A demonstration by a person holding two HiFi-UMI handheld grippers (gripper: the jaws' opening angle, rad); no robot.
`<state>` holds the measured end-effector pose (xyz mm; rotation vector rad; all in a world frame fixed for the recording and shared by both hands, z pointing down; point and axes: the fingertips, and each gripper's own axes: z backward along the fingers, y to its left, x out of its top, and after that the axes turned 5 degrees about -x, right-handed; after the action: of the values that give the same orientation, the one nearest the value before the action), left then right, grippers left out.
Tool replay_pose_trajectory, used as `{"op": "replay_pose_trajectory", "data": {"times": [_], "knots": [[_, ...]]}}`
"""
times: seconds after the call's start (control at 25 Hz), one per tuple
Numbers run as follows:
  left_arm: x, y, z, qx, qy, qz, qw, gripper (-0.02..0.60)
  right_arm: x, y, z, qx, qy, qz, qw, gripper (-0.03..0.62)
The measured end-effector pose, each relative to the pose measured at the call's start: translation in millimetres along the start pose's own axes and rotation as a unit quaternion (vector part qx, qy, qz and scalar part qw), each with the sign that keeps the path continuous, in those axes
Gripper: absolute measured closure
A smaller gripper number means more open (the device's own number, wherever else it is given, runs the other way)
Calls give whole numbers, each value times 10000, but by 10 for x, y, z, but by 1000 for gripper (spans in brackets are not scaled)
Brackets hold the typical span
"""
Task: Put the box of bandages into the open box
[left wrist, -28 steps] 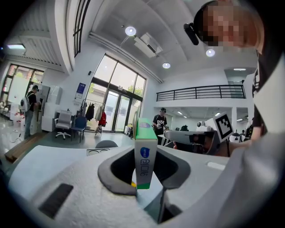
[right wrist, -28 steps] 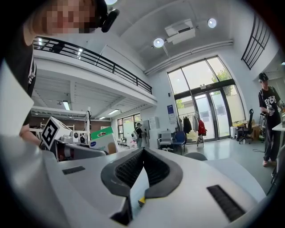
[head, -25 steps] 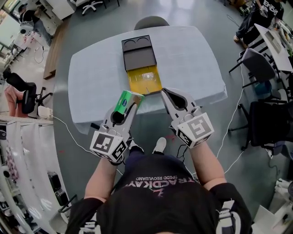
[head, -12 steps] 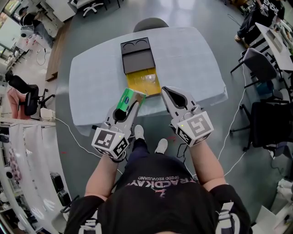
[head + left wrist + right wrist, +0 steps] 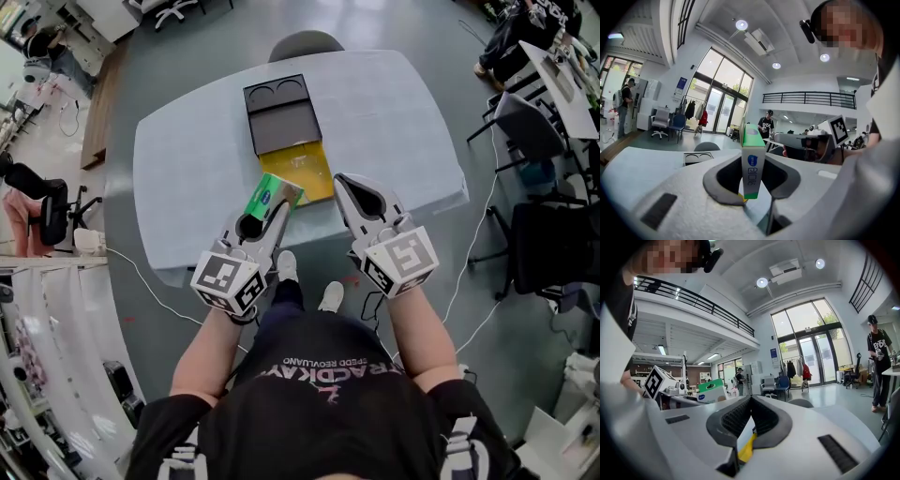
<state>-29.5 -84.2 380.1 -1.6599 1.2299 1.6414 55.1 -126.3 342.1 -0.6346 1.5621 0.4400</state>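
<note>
The box of bandages (image 5: 271,194), green and white with a blue logo, is clamped upright between the jaws of my left gripper (image 5: 277,208). It hangs over the near-left corner of the open box's yellow inside (image 5: 302,169), whose black lid (image 5: 281,114) lies folded back behind it. In the left gripper view the bandage box (image 5: 752,161) stands narrow side on between the pads. My right gripper (image 5: 349,184) hovers at the yellow box's near-right corner, its tips together and empty. The right gripper view shows the jaws (image 5: 751,401) closed, and the bandage box (image 5: 711,390) at the left.
A table with a pale cloth (image 5: 187,178) carries the open box. A grey chair (image 5: 305,44) stands at its far side. Office chairs (image 5: 534,141) and another table are at the right. Cables run over the floor (image 5: 141,272). People stand in the background of both gripper views.
My left gripper has carried the bandage box forward and a little right, up to the yellow box's near-left corner. The right gripper has hardly moved.
</note>
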Motion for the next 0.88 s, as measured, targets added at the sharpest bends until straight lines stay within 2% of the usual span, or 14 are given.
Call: {"op": "replay_pose_trajectory", "data": {"times": [0.64, 0.88], "knots": [[-341, 648, -569, -511, 633, 299, 9962, 480, -313, -297, -547, -576, 439, -253, 9971, 585], [-606, 841, -700, -630, 926, 483, 9925, 480, -469, -381, -683, -769, 586, -355, 9947, 585]]}}
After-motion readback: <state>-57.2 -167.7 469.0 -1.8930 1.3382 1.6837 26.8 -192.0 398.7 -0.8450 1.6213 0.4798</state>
